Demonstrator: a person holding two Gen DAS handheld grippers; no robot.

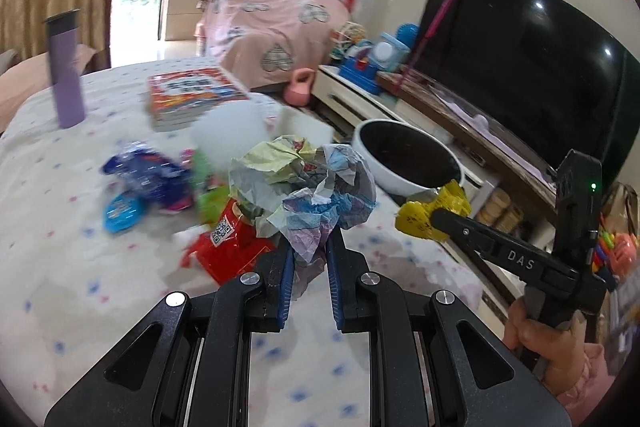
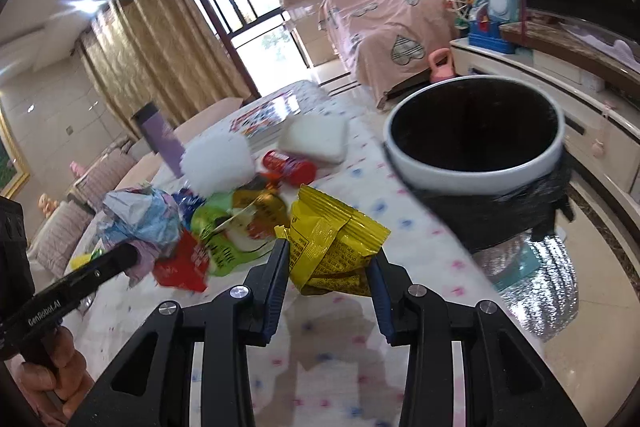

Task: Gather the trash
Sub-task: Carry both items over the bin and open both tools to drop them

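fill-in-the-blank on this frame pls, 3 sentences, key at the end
The left hand-held gripper is shut on a ball of crumpled ____.
The right hand-held gripper holds a snack wrapper whose colour is ____.
The bin with the white rim is lined with a bag coloured ____.

Missing words: paper; yellow; black

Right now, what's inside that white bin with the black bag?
The white bin looks dark inside: only its black bag liner shows, with no trash visible from here. Its bottom is too dark to see, so something could be lying there.
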